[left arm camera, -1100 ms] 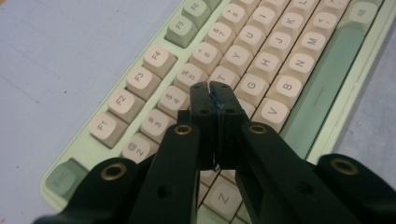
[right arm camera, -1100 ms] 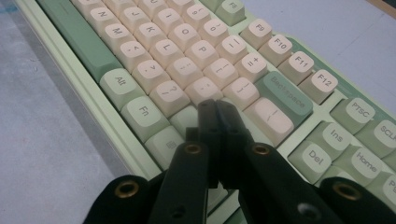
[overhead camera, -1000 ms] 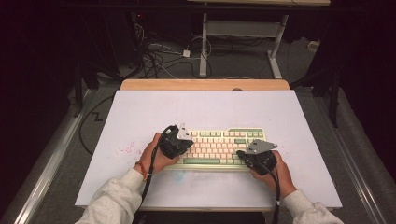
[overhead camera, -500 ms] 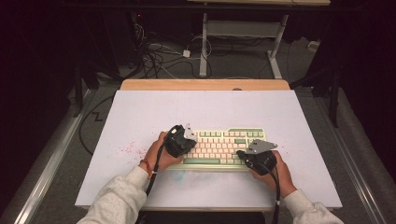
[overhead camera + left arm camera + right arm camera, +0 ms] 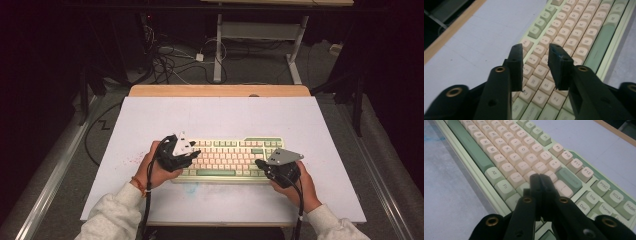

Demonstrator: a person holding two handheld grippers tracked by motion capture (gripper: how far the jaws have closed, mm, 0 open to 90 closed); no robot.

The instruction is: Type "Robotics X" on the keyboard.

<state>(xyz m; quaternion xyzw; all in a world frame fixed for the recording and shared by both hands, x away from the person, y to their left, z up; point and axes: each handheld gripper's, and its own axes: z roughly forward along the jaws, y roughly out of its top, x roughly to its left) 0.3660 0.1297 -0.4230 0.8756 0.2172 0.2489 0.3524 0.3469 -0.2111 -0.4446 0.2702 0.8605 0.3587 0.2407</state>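
Since the earlier frame the left gripper (image 5: 192, 152) had shifted along the keyboard (image 5: 230, 159), its fingers (image 5: 560, 66) just spreading apart over the keys, gripping nothing. The right gripper (image 5: 539, 181) kept its fingers together above the keyboard's right end. The pale green-and-cream keyboard lay near the table's (image 5: 220, 112) front edge, open surface all around.

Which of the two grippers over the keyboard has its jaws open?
The left gripper, over the keyboard's left end: a clear gap shows between its jaws, with nothing in it. The right gripper's jaws are pressed together.
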